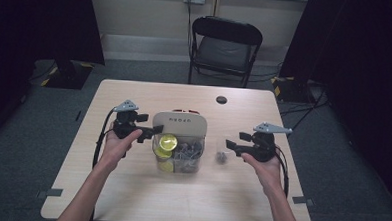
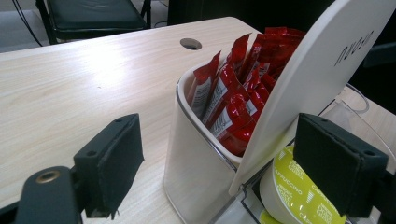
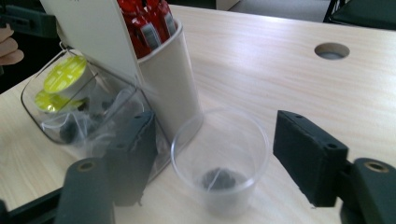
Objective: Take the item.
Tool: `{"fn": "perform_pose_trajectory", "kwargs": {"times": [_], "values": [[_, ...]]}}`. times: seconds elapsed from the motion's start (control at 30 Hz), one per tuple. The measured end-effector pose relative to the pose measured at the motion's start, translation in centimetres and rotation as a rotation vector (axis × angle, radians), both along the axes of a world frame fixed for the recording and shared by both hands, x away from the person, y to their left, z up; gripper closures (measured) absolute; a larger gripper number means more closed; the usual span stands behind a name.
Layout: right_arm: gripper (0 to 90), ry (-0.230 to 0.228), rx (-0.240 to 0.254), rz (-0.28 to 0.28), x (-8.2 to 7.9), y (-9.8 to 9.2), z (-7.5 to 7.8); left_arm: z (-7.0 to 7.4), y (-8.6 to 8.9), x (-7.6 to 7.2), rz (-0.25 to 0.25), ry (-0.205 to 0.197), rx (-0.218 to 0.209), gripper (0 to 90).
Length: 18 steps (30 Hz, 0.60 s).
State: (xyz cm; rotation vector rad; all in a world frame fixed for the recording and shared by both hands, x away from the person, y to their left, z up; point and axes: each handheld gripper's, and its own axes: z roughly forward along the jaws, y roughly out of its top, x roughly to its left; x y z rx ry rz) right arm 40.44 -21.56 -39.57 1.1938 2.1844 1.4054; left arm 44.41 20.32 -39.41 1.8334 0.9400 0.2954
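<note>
The right gripper point(image 3: 212, 163) stood with its fingers point(image 3: 310, 156) spread wide on either side of a clear plastic cup point(image 3: 219, 161), neither pad touching the cup wall. The cup stood upright on the table point(image 3: 261, 60) between the fingers, with a small dark item lying at its bottom. By this evidence, the cup had been set down and released; the placement step was judged complete.

Just beyond the right fingers, the organiser point(image 3: 170, 79) stood against the cup's far side. Its clear front bin point(image 3: 42, 112) held yellow-lidded capsules point(image 3: 65, 74) and dark items in transparent wrap. Its white rear compartment held red sachets point(image 3: 147, 21), upright and tightly packed.

The left gripper point(image 2: 219, 161) held its fingers point(image 2: 109, 161) partly spread around the organiser's near corner. One pad stood clear of the white wall; the other lay at a yellow-lidded capsule point(image 2: 299, 193), and contact could not be confirmed. No firm pinch was evident.

Remaining work was judged to be further transfer of items between bin and cup.
</note>
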Motion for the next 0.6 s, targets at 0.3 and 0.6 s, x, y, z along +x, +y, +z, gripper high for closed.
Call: {"fn": "perform_pose_trajectory", "kwargs": {"times": [0.3, 0.6], "values": [[21.3, 0.058, -0.055, -0.057, -1.9, -1.9, -2.4, 0.1, -0.3, 0.0, -0.013, 0.002, -0.001, 15.8], [18.8, 0.117, -0.126, -0.079, -2.3, -2.3, -5.1, 0.7, 0.5, -0.2, 0.003, -0.009, -0.021, 15.8]]}}
